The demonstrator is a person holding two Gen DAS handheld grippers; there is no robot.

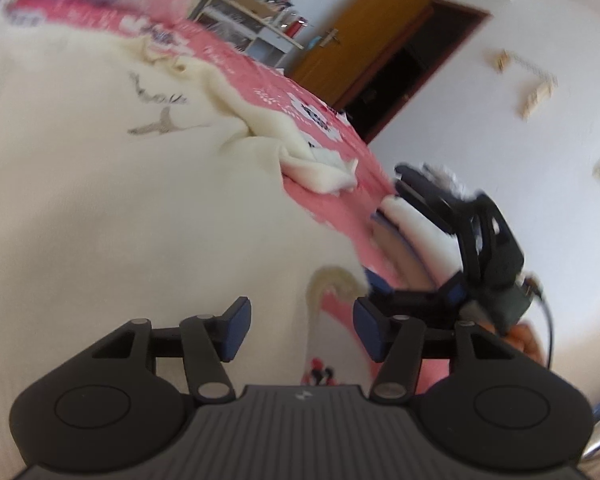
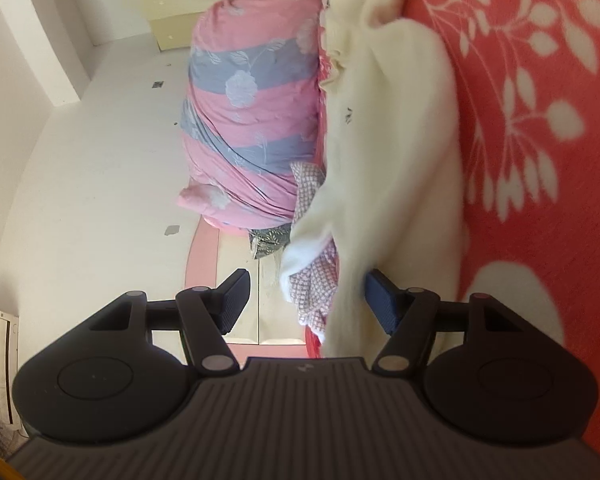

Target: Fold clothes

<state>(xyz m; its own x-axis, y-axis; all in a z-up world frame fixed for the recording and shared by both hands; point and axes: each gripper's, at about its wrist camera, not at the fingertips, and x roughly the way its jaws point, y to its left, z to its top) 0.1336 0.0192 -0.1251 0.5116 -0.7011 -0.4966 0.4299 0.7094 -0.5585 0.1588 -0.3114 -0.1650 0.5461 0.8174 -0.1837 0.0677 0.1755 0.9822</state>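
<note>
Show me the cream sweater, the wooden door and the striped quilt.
cream sweater (image 1: 100, 200): left wrist view, middle of its flat body.
wooden door (image 1: 364, 28): left wrist view, its panel.
striped quilt (image 2: 256, 120): right wrist view, its bulging side.

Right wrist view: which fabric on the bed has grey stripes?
The rolled quilt at the bed's far end: pink with grey bands and pale flowers. The sweater is plain cream; the sheet is red with white leaves.

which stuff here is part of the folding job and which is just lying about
Job: cream garment, spread on the pink bedspread; left gripper and right gripper, both open.

Lying about: rolled pink-and-grey quilt, checked cloth, shelf unit, wooden door.
</note>
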